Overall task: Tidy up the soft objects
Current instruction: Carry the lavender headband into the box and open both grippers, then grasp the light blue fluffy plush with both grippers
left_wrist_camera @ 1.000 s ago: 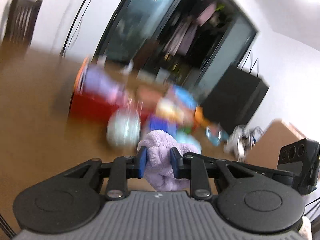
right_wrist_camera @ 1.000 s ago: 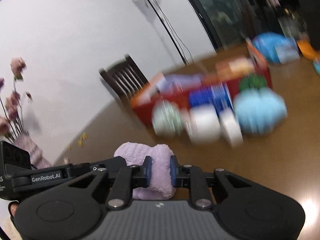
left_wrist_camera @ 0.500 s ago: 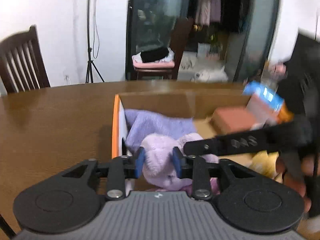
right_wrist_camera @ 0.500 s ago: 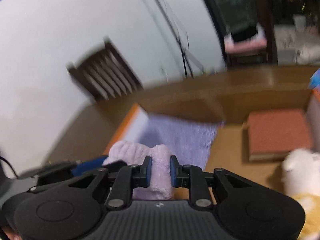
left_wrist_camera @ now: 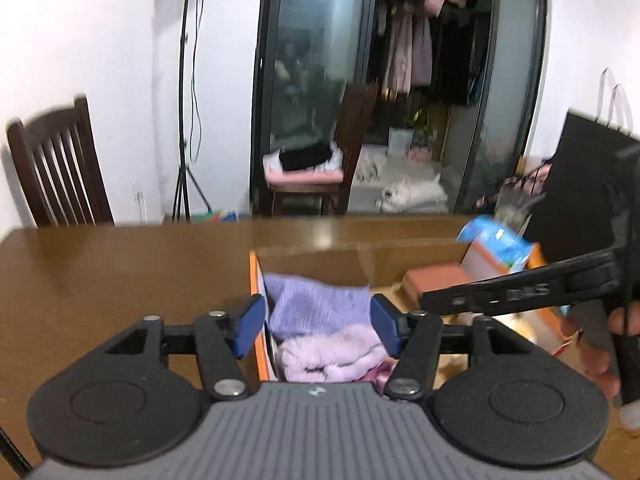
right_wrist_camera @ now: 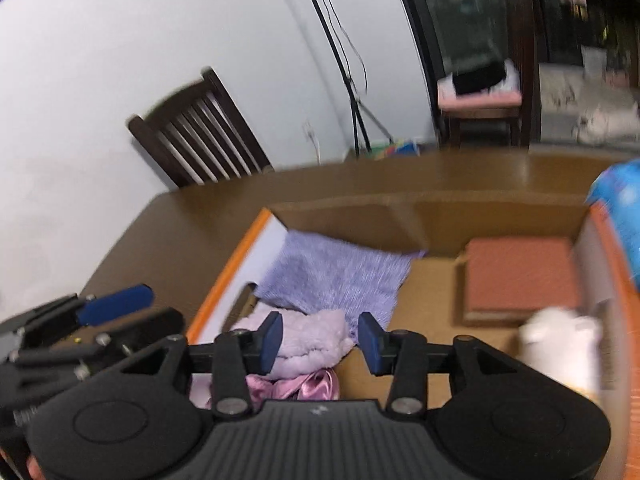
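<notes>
A fluffy lilac towel (right_wrist_camera: 308, 340) lies in the near left corner of an orange-rimmed cardboard box (right_wrist_camera: 228, 276), on top of a pink satin cloth (right_wrist_camera: 296, 390) and next to a purple knit cloth (right_wrist_camera: 340, 276). My right gripper (right_wrist_camera: 320, 344) hangs just over the towel; its jaws are opening and the pads stand clear of it. In the left wrist view the left gripper (left_wrist_camera: 318, 328) is also opening above the same lilac towel (left_wrist_camera: 332, 356) and purple cloth (left_wrist_camera: 316, 308), with the pads touching neither.
The box also holds a brick-red pad (right_wrist_camera: 520, 276) and a white plush (right_wrist_camera: 560, 340); a blue pack (right_wrist_camera: 620, 200) leans at its right wall. The box sits on a brown wooden table (left_wrist_camera: 120, 272). A dark chair (left_wrist_camera: 60, 168) stands behind.
Both grippers carried the lilac towel over to the box, then spread their jaws. The towel has dropped out of both grips into the box's left corner.
</notes>
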The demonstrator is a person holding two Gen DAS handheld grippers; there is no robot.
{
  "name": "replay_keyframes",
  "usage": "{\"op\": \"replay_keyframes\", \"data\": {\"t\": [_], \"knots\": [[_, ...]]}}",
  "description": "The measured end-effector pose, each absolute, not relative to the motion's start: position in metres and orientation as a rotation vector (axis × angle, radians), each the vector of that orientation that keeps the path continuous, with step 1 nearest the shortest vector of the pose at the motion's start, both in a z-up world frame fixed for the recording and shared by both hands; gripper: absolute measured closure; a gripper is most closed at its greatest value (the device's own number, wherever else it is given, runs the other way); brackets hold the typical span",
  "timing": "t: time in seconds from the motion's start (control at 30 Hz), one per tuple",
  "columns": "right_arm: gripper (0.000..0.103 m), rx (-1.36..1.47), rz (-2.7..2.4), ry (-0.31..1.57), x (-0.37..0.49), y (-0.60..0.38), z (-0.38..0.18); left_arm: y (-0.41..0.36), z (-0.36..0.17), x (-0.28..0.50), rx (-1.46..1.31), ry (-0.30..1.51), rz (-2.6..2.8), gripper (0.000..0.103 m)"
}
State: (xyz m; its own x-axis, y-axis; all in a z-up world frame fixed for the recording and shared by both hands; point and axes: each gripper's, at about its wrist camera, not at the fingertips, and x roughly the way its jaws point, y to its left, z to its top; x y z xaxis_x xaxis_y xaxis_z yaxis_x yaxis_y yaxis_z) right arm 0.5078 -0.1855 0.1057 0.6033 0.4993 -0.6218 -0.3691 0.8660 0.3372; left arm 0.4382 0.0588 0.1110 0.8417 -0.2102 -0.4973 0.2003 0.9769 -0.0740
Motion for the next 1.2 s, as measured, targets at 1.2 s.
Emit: {"op": "replay_keyframes", "data": {"t": [1.2], "knots": [[0.023,0.206,0.438,0.323,0.061,-0.313,0.081,0.028,0.068,0.052,-0.088,0.234,-0.306,0.008]]}}
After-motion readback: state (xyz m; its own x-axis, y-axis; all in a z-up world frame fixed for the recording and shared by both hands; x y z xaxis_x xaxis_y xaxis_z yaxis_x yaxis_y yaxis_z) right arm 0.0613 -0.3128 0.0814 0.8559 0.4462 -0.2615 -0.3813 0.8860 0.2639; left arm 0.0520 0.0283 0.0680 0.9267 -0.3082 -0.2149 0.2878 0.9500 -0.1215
